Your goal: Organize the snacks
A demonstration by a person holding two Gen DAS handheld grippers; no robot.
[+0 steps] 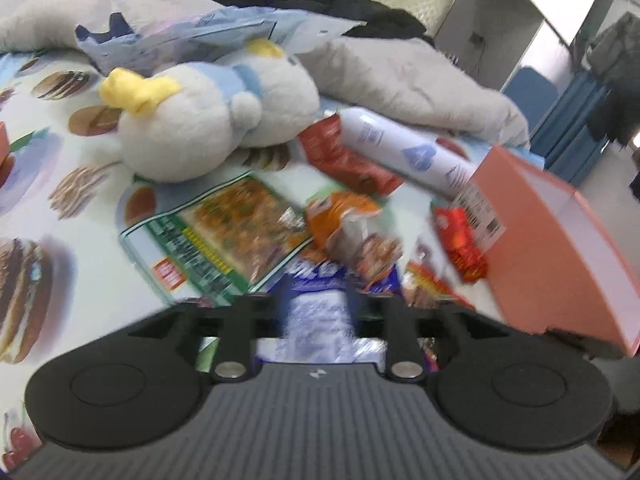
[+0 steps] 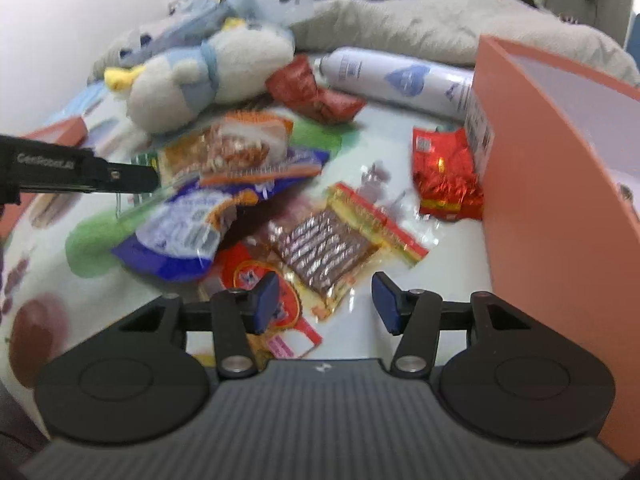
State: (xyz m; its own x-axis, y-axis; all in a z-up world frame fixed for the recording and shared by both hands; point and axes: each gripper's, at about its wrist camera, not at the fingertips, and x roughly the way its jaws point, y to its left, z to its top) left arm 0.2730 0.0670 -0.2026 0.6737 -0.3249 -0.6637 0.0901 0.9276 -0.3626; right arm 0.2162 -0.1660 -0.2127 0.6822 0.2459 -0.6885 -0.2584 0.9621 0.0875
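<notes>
Snack packets (image 2: 320, 240) scattered on bed beside pink box (image 2: 560, 200), none seen boxed yet. Blue-white packet (image 1: 316, 320) between left tool (image 1: 316, 300) jaws, grip unclear. Right tool (image 2: 325, 300) released, empty.

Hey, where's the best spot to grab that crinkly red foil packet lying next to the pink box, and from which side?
Take the red foil packet by its free left edge, coming down from above with the right tool. It lies flat and its right side crowds the pink box, so there is likely no room for a finger there.
</notes>
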